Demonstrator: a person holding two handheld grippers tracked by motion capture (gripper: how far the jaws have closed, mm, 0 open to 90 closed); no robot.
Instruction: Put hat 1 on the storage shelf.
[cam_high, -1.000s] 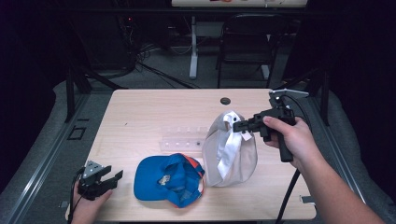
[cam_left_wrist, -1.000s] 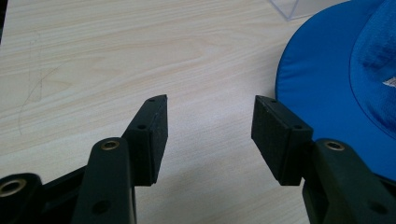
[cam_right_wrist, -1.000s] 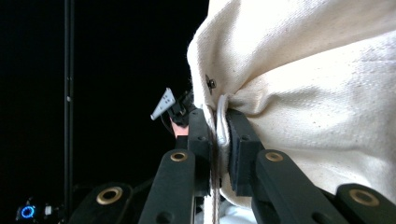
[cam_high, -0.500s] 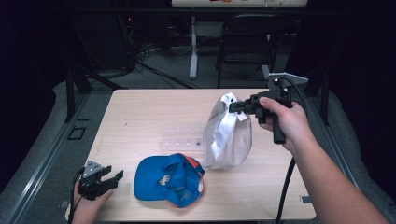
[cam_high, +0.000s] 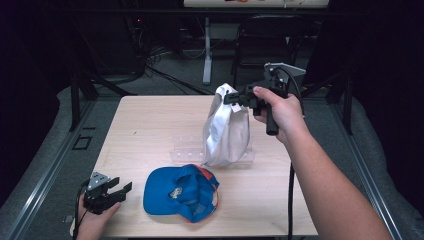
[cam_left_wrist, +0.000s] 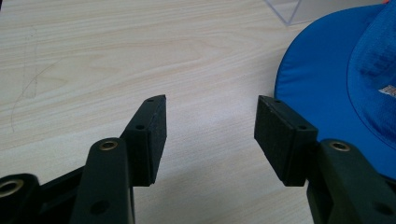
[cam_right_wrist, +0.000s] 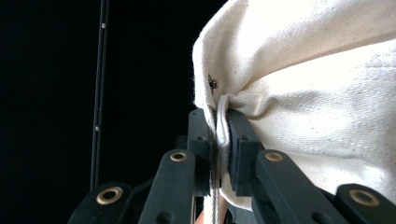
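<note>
Two caps are on the scene, and we go from the left side to the right. At the near left corner of the wooden table (cam_high: 150, 125) we see the left gripper (cam_high: 116, 190), held low by the person's left hand (cam_high: 92, 220). Its jaws stand apart with nothing between them; in the left gripper view only the bare table wood lies between the two black pads (cam_left_wrist: 154, 135). Just beside this gripper, to its right, the blue cap (cam_high: 180, 192) lies flat on the table with its inside turned up, and we can see some orange at its far edge. Behind the blue cap there is a clear plastic stand (cam_high: 187, 150) on the table. Further right, the white cap (cam_high: 226, 130) hangs in the air; its lower edge is close to the clear stand, but we cannot tell if it touches. The right gripper (cam_high: 231, 97) is clenched on the top edge of the white cap, and the right hand (cam_high: 282, 112) holds it above the table. In the right gripper view the jaws pinch the cream cloth near a small metal rivet (cam_right_wrist: 213, 84).
</note>
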